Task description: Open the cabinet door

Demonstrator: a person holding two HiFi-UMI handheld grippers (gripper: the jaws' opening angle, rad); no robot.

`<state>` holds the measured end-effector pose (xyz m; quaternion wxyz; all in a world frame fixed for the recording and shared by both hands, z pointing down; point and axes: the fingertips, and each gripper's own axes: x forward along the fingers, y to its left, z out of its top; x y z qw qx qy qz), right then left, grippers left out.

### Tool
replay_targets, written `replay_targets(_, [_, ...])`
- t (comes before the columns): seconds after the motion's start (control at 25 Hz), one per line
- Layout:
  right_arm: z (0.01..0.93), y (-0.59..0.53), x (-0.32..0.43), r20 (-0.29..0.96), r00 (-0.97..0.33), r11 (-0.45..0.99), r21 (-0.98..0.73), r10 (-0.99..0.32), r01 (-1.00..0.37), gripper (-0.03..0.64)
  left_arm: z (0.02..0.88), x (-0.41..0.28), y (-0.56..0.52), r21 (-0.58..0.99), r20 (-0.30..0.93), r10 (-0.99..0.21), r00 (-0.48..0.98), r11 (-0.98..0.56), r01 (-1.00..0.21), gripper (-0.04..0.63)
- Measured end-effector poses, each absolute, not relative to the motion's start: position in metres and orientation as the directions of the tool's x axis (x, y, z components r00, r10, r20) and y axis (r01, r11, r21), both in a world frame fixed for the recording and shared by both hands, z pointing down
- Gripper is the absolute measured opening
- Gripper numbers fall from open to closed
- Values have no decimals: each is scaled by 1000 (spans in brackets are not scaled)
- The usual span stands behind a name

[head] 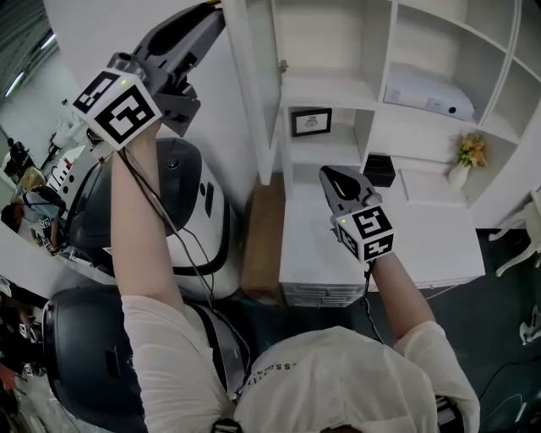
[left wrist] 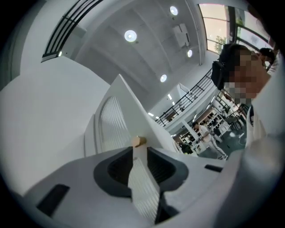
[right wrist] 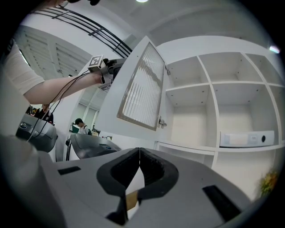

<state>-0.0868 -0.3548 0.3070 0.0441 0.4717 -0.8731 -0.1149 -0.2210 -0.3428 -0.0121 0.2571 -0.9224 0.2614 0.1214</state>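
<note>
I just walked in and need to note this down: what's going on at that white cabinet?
A person works with a tool in each hand. The left tool is clamped on the edge of the cabinet door, which stands swung well open and bares the white shelves. The right tool is shut and empty, held in the air in front of the shelves.

I have my left tool [head: 213,10] on the door [head: 247,93] edge, left of the shelves [head: 372,101]. My right tool [head: 326,174] is over the tabletop [head: 423,241], before the frame [head: 310,122]; vase [head: 459,174] far right.
</note>
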Motion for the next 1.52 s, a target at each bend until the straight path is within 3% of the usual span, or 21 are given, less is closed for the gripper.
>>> replay_targets(0.32, [322,-347,-88,-18,-598,580,220,-801,-784,15,31,-224,-333,-373,-382,-516,767,-673,-639,86])
replay_targets(0.52, [320,-340,-69,-77,-589,568,190,-804,-801,15,67,-226,-305,-341,-416,-620,665,-571,-746,84])
replay_targets(0.84, [315,-329,-43,-119,-607,576,218,-785,-788,15,151,-186,-277,-495,-324,-710,625,-436,-752,80])
replay_targets(1.12, [336,-322,-22,-118,-608,587,169,-785,-792,15,237,-136,-277,-395,-240,-733,636,-524,-754,72])
replay_targets(1.36, [353,-310,-3,-93,-630,616,143,-771,-774,15,304,-99,-277,-197,-194,-717,669,-640,-743,4])
replay_targets(1.52, [364,-303,11,-82,-625,616,108,-777,-780,15,344,-82,-280,-170,-122,-738,664,-643,-747,2])
